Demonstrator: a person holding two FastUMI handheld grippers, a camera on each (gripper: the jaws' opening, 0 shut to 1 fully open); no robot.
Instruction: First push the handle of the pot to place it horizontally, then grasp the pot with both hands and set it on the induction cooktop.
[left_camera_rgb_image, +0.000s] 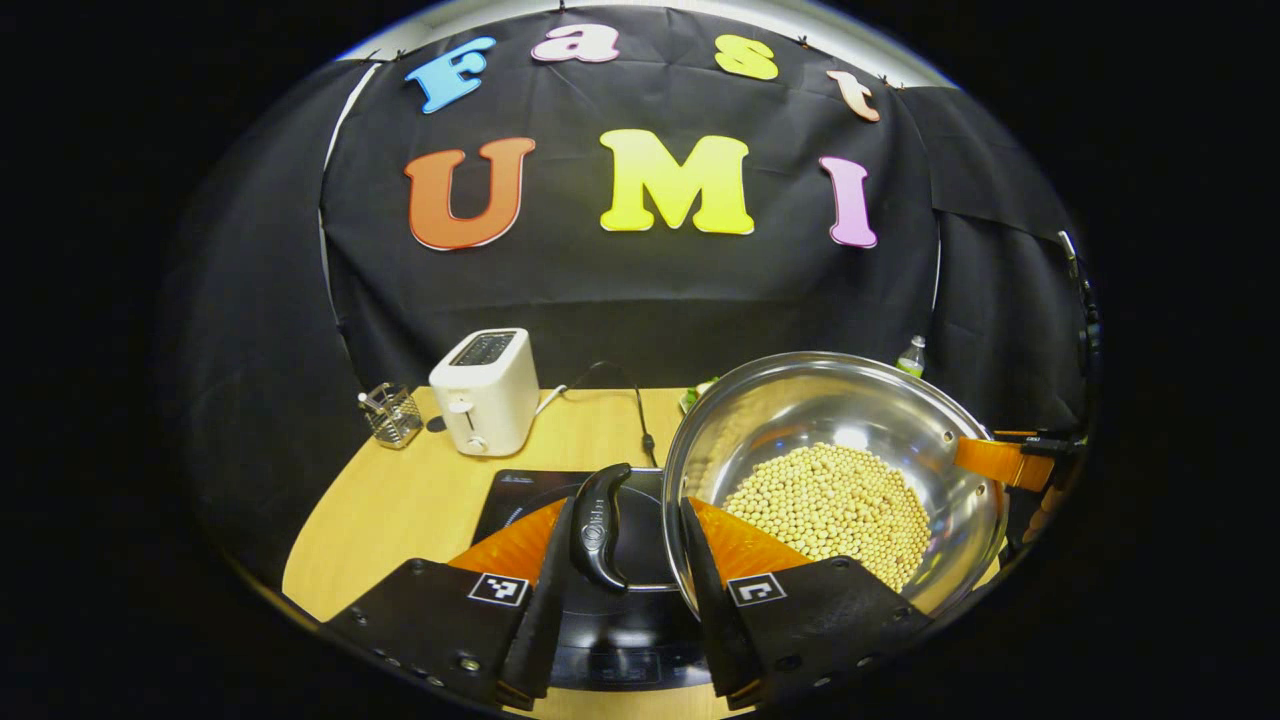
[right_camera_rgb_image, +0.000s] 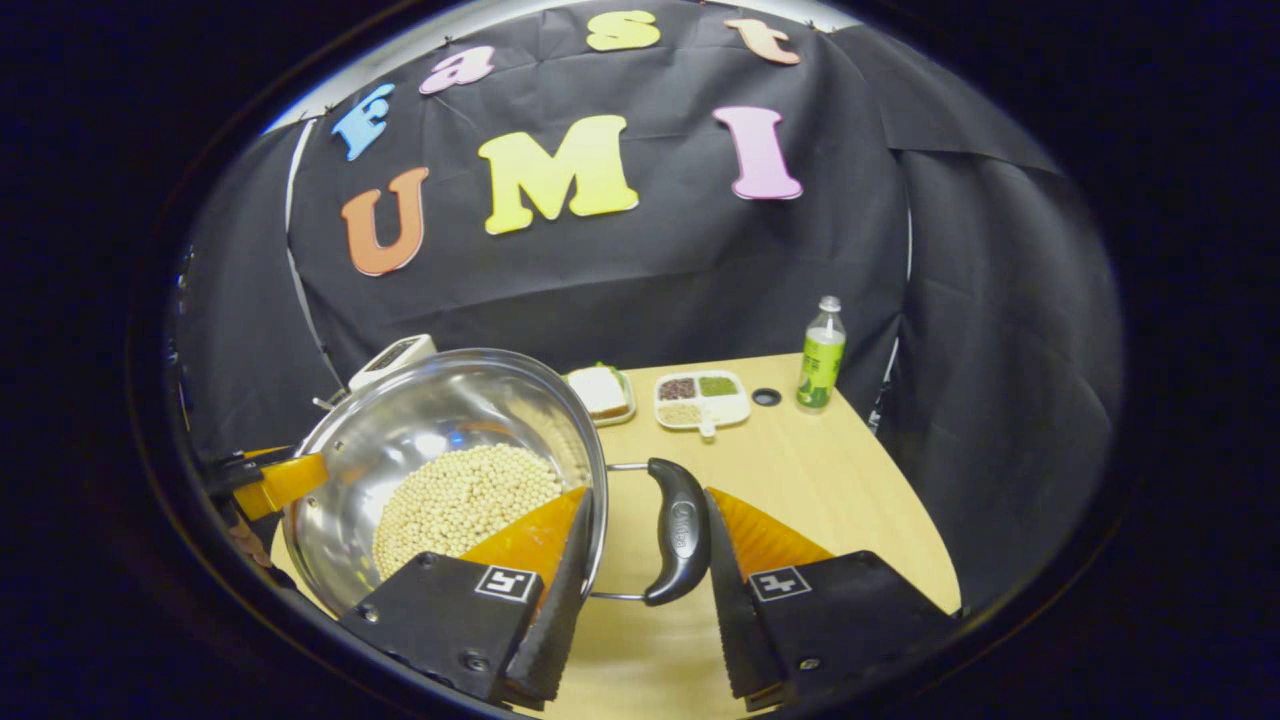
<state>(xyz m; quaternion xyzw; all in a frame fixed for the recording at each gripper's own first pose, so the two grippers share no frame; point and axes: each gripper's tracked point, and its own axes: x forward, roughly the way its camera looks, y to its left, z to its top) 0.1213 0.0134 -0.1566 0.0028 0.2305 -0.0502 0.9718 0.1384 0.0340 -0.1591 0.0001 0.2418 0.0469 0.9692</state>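
left tool (left_camera_rgb_image: 622, 560): straddling left pot handle (left_camera_rgb_image: 600, 525), contact unclear
right tool (right_camera_rgb_image: 645, 560): straddling right pot handle (right_camera_rgb_image: 680, 530), contact unclear
pot (left_camera_rgb_image: 800, 420): holding beans, sitting over induction cooktop (left_camera_rgb_image: 520, 495)

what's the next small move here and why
Probably lower the pot onto the induction cooktop. In the left gripper view it hangs partly over the cooktop, with the left gripper around one handle and the right gripper around the other.

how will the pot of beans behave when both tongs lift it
Likely heavy: the pot holds a deep heap of beans. Probably rigid, being shiny metal. The beans may slide if it tilts, since they lie loose and the pot has no lid.
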